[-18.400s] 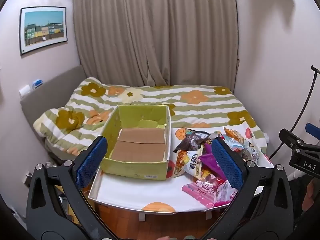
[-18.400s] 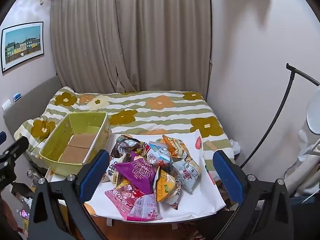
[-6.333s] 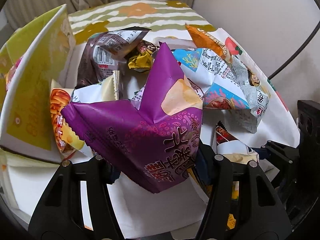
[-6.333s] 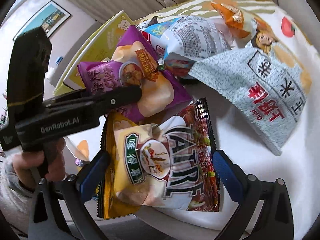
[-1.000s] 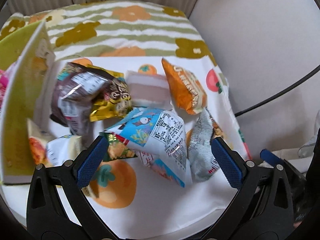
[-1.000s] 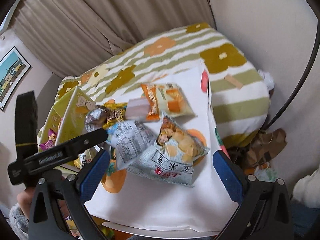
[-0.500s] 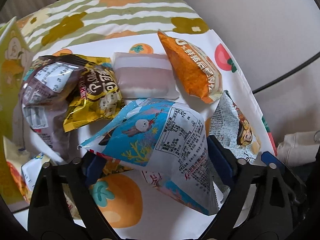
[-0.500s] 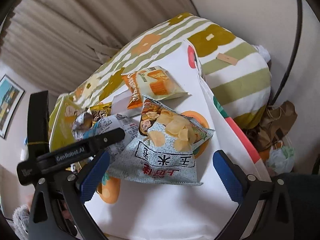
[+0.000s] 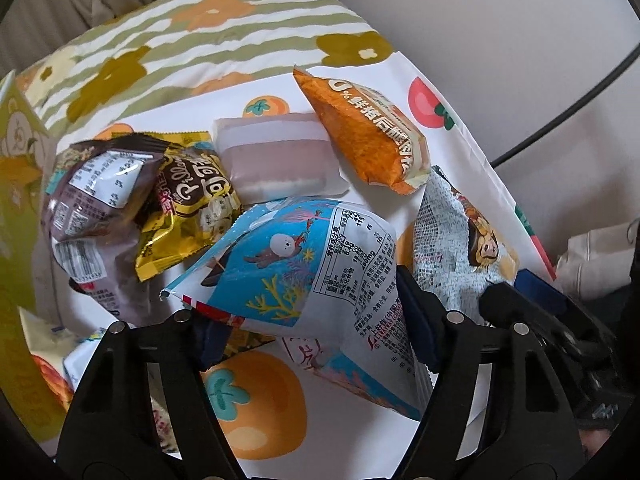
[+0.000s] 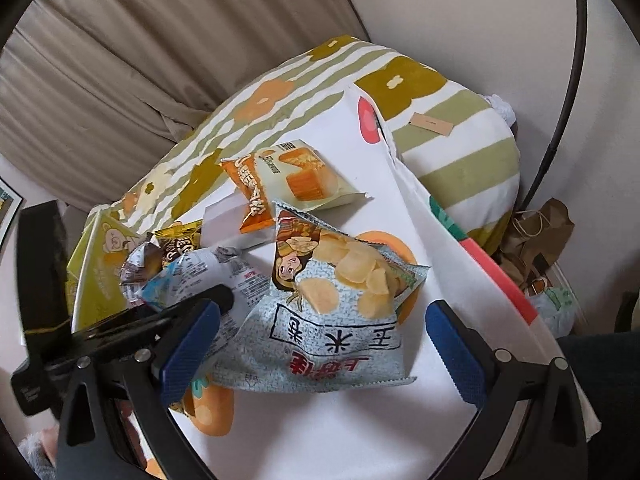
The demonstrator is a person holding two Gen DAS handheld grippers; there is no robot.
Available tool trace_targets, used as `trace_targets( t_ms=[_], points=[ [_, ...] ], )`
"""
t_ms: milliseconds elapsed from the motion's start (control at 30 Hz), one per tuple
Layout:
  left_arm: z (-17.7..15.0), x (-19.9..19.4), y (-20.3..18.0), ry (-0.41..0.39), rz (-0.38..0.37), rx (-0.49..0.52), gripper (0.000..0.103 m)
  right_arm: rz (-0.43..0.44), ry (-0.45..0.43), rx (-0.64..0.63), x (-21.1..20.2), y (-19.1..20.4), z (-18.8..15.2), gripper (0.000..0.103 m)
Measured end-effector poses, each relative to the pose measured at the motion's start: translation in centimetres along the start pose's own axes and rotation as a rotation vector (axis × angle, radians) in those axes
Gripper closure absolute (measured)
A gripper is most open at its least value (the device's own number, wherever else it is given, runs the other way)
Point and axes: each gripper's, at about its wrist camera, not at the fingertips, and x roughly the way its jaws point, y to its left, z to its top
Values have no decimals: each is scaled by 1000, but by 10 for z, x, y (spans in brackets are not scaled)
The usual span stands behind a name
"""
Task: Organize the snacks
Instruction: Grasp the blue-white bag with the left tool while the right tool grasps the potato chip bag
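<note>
My left gripper (image 9: 312, 320) is shut on a blue-and-white snack bag (image 9: 312, 276), its pads pressed on both sides. That bag also shows in the right wrist view (image 10: 200, 276), with the left gripper (image 10: 192, 312) beside it. My right gripper (image 10: 324, 344) is open around a pale blue chip bag (image 10: 332, 320), which lies flat on the white cloth (image 10: 360, 420). The chip bag lies just right of the held bag in the left wrist view (image 9: 460, 248). The green cardboard box (image 10: 96, 272) stands at the left.
An orange bag (image 9: 368, 136), a pink-and-white pack (image 9: 276, 160), a gold bag (image 9: 188, 208) and a brown bag (image 9: 88, 200) lie behind. The table's right edge (image 10: 480, 272) drops off to paper bags (image 10: 536, 240) on the floor. The flowered bed (image 10: 440, 100) lies beyond.
My left gripper has closed in on the blue-and-white bag and gripped it. My right gripper has dropped closer, its open fingers now on either side of the pale blue chip bag.
</note>
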Motion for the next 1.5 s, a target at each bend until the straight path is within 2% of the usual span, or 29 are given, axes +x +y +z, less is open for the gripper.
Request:
trace_targets(
  t_ms=[200, 467, 567, 600, 633, 933, 1233, 1500],
  points=[
    [0, 1, 8, 6, -4, -2, 34, -23, 11, 37, 17, -2, 3, 3],
    [-2, 0, 13, 2, 12, -9, 34, 8, 52, 100, 34, -13, -1, 9],
    [-4, -2, 15, -5, 11, -18, 34, 35, 67, 112, 38, -14, -3, 17],
    [-4, -3, 14, -8, 14, -18, 34, 35, 64, 103, 37, -13, -3, 26],
    [-5, -4, 13, -10, 17, -18, 34, 32, 65, 89, 36, -12, -3, 28],
    [-14, -25, 4, -48, 35, -26, 34, 50, 50, 13, 16, -4, -7, 36],
    [-19, -79, -13, -147, 64, -58, 34, 83, 0, -106, -32, 11, 7, 36],
    [-22, -157, -10, -287, 139, -135, 34, 142, -51, -288, -84, 49, 28, 36]
  ],
)
